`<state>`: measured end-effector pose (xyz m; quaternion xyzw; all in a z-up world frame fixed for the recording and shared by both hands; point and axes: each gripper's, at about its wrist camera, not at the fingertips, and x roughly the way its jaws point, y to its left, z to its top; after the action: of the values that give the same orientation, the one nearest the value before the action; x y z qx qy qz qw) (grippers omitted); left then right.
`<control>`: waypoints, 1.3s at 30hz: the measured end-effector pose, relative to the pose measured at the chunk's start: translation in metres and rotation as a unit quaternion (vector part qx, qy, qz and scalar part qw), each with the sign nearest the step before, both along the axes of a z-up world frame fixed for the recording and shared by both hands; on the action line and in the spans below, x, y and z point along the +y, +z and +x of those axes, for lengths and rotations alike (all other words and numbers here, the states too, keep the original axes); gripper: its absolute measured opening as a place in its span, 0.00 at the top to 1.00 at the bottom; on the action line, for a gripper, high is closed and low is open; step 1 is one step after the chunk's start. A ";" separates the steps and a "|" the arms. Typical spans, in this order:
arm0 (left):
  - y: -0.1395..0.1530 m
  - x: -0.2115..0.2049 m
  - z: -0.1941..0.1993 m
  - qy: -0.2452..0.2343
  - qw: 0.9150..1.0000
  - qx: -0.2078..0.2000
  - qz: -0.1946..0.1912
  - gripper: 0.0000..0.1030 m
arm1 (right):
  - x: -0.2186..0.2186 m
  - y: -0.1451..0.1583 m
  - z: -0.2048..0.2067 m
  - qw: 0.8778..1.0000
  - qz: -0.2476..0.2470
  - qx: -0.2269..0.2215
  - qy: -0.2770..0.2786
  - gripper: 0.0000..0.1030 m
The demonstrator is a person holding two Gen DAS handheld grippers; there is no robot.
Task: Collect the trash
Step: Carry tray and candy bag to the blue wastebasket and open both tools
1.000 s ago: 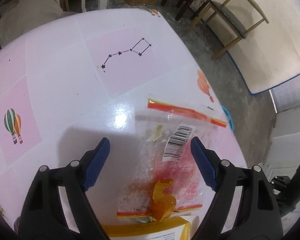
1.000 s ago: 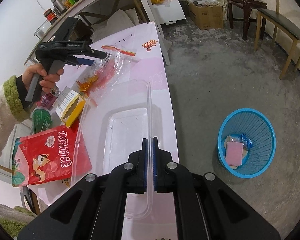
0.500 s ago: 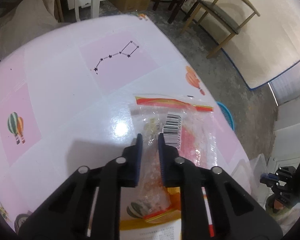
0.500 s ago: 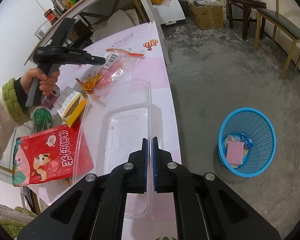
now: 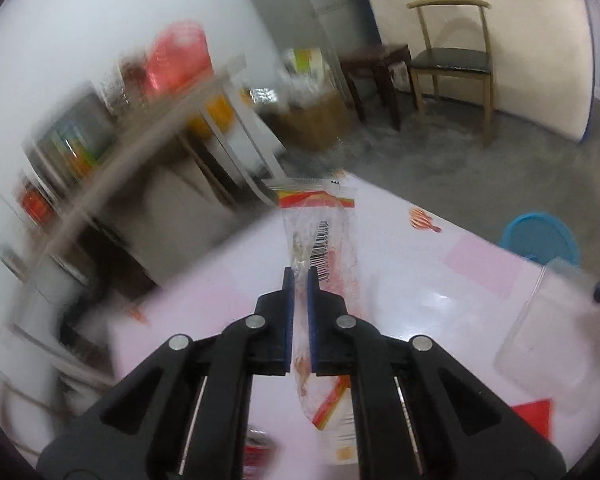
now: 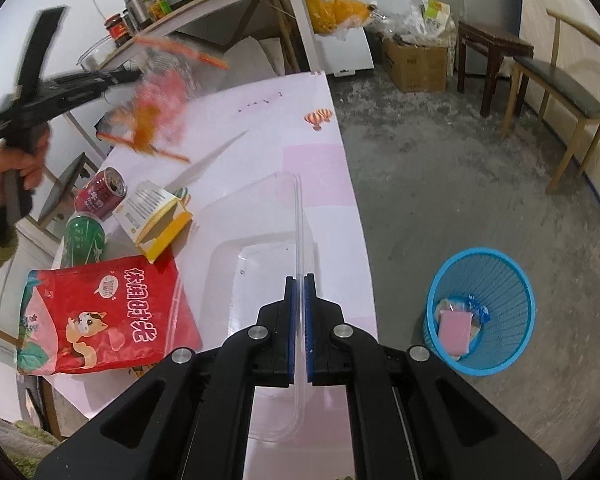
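Observation:
My left gripper (image 5: 299,276) is shut on a clear snack wrapper (image 5: 320,224) with red and yellow edges and a barcode, held up in the air above the pink table (image 5: 420,280). In the right wrist view the wrapper (image 6: 160,96) hangs blurred from the left gripper (image 6: 136,76) at upper left. My right gripper (image 6: 299,284) is shut on the rim of a clear plastic tray (image 6: 260,264) lying on the table. A blue waste basket (image 6: 480,312) stands on the floor to the right of the table.
On the table's left side lie a red snack bag (image 6: 100,316), a yellow carton (image 6: 156,220), a green can (image 6: 84,240) and a dark red can (image 6: 102,194). A chair (image 6: 560,92), a stool (image 6: 492,56) and a cardboard box (image 6: 416,64) stand beyond.
My left gripper closed on the wrapper, then lifted it off the table and swung upward. My right gripper stayed shut on the tray rim.

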<state>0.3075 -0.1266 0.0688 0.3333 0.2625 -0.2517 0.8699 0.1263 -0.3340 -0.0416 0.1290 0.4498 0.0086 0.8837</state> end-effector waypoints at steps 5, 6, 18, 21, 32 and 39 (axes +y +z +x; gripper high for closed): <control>0.020 0.003 -0.034 -0.013 0.997 -0.072 0.039 0.96 | 0.015 0.010 -0.002 1.000 -0.027 -0.012 0.008 0.96; 0.022 0.004 -0.035 -0.010 0.997 -0.068 0.037 0.96 | 0.016 0.011 -0.003 1.000 -0.027 -0.012 0.008 0.96; 0.067 0.049 -0.045 0.043 0.994 0.027 -0.097 0.96 | -0.004 0.029 -0.022 0.999 -0.011 -0.038 -0.023 0.96; 0.082 0.041 -0.052 0.029 0.988 0.063 -0.135 0.96 | -0.018 0.033 -0.029 0.998 -0.003 -0.048 -0.043 0.96; 0.089 -0.087 -0.080 -0.083 0.966 0.191 -0.155 0.96 | -0.129 0.041 -0.102 0.974 -0.005 -0.074 -0.215 0.96; 0.004 -0.202 -0.082 -0.086 0.949 0.296 -0.069 0.96 | -0.209 -0.015 -0.133 0.949 -0.006 -0.003 -0.314 0.96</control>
<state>0.2254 -0.3284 0.0724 0.2046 0.4605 -0.4303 0.7490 -0.0069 -0.5431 -0.0562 0.2583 0.3837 -0.2716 0.8440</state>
